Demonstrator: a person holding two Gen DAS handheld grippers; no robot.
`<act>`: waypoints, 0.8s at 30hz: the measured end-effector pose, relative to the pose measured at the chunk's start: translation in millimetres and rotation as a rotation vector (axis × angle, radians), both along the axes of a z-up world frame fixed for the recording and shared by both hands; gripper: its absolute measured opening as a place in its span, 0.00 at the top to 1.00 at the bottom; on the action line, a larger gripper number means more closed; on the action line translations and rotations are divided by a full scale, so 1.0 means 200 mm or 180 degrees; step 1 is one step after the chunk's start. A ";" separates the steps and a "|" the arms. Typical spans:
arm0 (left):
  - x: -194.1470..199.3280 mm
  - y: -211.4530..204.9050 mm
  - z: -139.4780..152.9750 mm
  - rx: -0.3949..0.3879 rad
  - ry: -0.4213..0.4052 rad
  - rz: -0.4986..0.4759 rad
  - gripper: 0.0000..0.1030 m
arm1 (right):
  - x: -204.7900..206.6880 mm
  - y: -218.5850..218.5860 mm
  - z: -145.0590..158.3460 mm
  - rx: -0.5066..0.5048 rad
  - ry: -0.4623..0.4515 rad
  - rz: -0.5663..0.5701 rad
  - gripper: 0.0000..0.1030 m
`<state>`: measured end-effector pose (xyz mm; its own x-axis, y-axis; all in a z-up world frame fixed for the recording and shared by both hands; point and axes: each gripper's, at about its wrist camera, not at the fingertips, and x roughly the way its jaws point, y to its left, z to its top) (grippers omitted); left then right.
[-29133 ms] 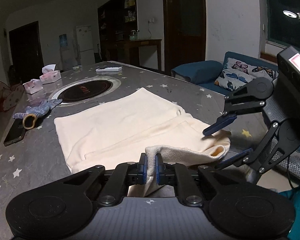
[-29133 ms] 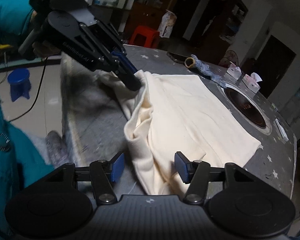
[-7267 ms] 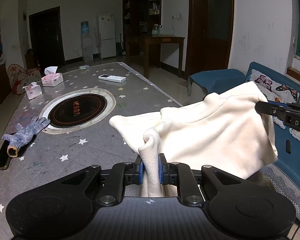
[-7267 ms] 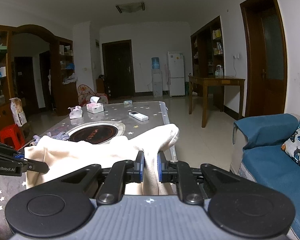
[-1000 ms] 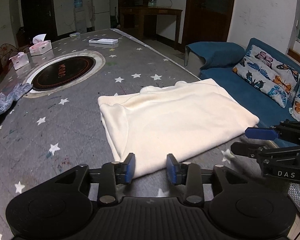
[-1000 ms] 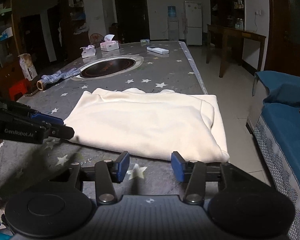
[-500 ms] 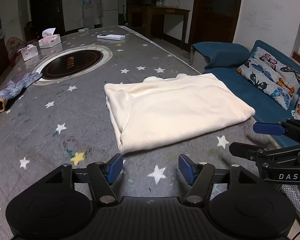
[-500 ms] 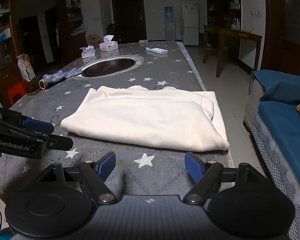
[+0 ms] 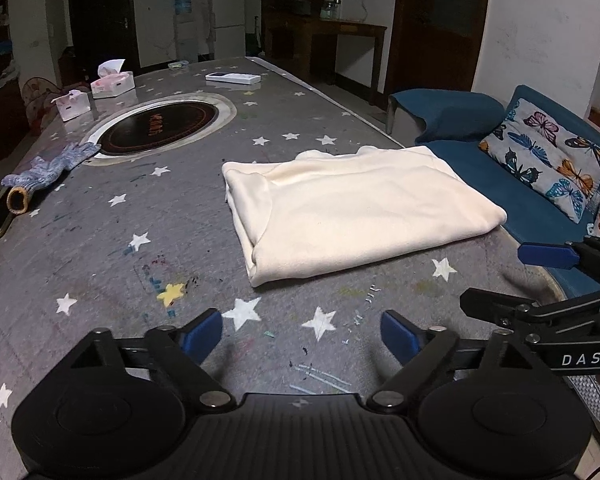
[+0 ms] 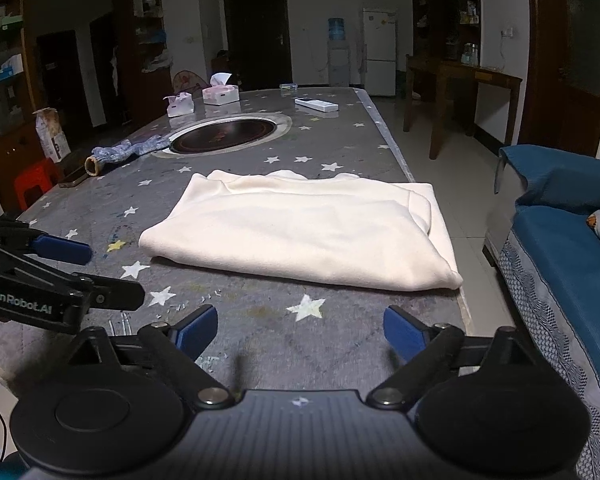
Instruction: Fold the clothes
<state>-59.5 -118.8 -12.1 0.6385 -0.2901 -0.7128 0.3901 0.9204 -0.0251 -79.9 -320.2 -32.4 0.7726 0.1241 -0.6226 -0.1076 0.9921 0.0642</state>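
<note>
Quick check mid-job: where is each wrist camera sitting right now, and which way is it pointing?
Left wrist: behind the open left hand-held gripper, low over the near table edge, facing the folded cream garment; the right hand-held gripper shows at right.
Right wrist: behind the open right hand-held gripper, facing the same garment; the left one appears at left.
Shared: garment, starred table, tissue boxes.

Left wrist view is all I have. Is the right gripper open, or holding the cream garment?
Observer: Open. The right gripper has its jaws spread wide, nothing between them, short of the cream garment.
Operator: Does the garment hang off the sofa side?
Observer: Its near corner reaches the table edge; no droop shows.
Operator: Anything on the floor opposite?
Observer: A red stool stands beside the table, near the glove.
</note>
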 end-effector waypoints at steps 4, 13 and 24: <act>-0.03 0.01 0.01 -0.0005 -0.0034 0.0009 0.05 | -0.03 0.01 0.00 -0.0007 -0.0016 -0.0032 0.08; -0.09 0.03 0.02 -0.0014 -0.0070 0.0013 0.00 | -0.08 0.02 0.02 -0.0043 -0.0063 -0.0046 0.04; -0.17 0.04 0.02 -0.0031 -0.0110 0.0013 0.00 | -0.15 0.04 0.03 -0.0073 -0.0103 -0.0023 0.03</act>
<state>-92.9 -111.6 -7.1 0.6639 -0.2944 -0.6874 0.3872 0.9217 -0.0208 -108.9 -311.7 -27.1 0.7932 0.1043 -0.6000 -0.1020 0.9941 0.0379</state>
